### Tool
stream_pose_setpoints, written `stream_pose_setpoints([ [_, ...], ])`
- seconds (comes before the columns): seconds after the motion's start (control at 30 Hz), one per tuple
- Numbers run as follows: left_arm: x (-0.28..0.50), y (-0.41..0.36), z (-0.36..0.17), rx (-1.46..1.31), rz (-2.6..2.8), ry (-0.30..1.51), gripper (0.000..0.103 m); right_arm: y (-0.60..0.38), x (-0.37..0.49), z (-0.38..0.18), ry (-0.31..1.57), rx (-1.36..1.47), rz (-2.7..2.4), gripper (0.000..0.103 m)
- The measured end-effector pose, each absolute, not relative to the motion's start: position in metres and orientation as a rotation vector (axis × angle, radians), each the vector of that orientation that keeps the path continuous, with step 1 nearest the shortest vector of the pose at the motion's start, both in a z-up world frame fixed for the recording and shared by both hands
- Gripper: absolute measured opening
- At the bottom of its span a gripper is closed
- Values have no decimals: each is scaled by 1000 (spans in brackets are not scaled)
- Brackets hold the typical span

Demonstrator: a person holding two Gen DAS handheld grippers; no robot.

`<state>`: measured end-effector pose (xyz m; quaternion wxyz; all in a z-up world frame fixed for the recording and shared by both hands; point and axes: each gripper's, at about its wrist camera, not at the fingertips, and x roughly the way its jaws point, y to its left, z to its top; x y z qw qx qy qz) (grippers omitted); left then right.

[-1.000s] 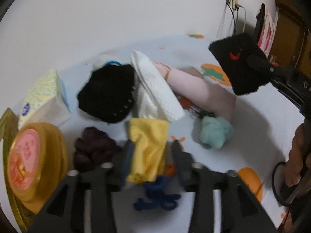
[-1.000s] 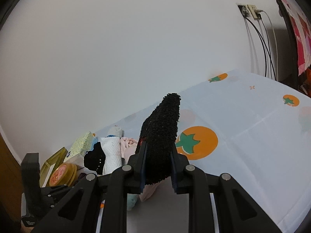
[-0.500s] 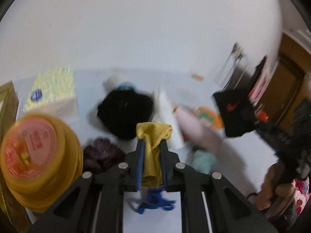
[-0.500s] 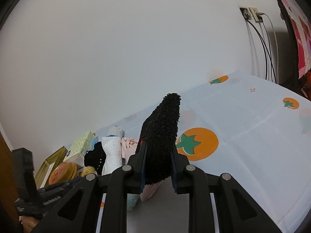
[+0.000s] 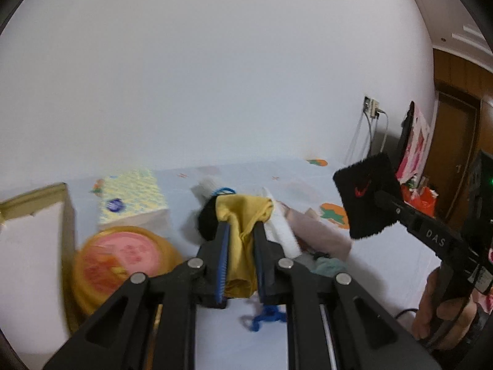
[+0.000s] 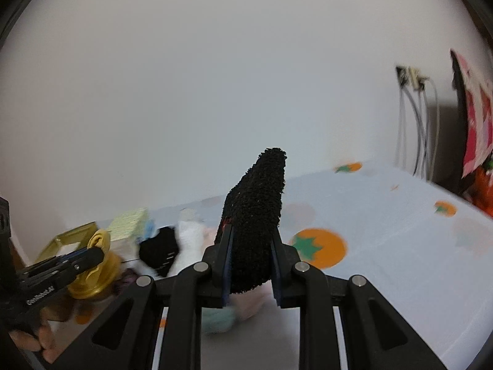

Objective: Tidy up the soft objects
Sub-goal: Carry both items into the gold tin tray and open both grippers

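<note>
1. Fingers of the left gripper (image 5: 240,231) are clamped on a yellow cloth (image 5: 242,215), which bunches above the fingertips and hangs down between them, lifted off the sheet.
2. Fingers of the right gripper (image 6: 251,240) pinch a black wristband (image 6: 255,215) with a small red logo; it stands upright well past the fingertips, also in the air.
3. Judged from this, two items are picked up but neither is placed yet.
4. Beyond the left fingers, a pile lies on the bed sheet (image 5: 385,246): a black knit piece (image 5: 206,222), a white towel (image 5: 283,231), a pink cloth (image 5: 320,231) and a teal plush (image 5: 328,266).
5. Below the left fingers lies a blue cord (image 5: 265,317); left of them sit a yellow tin (image 5: 120,259) and a tissue pack (image 5: 132,197).
6. Most of the sorting appears still ahead; where items should go is not shown.
</note>
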<state>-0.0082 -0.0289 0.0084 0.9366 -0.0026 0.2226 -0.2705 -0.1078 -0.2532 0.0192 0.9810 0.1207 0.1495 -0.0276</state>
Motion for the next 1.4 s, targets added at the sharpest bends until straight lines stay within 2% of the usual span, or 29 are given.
stream_pose_setpoints([
  [0.43, -5, 65, 32, -38, -377, 387, 13, -129, -87, 35, 301, 201, 180, 23],
  [0.8, 39, 152, 60, -102, -159, 377, 13, -35, -29, 57, 293, 186, 339, 23],
  [1.13, 90, 216, 44, -185, 5, 547, 13, 20, 51, 49, 465, 183, 453, 23],
  [1.4, 107, 230, 33, -205, 57, 635, 13, 32, 104, 34, 665, 198, 479, 23],
])
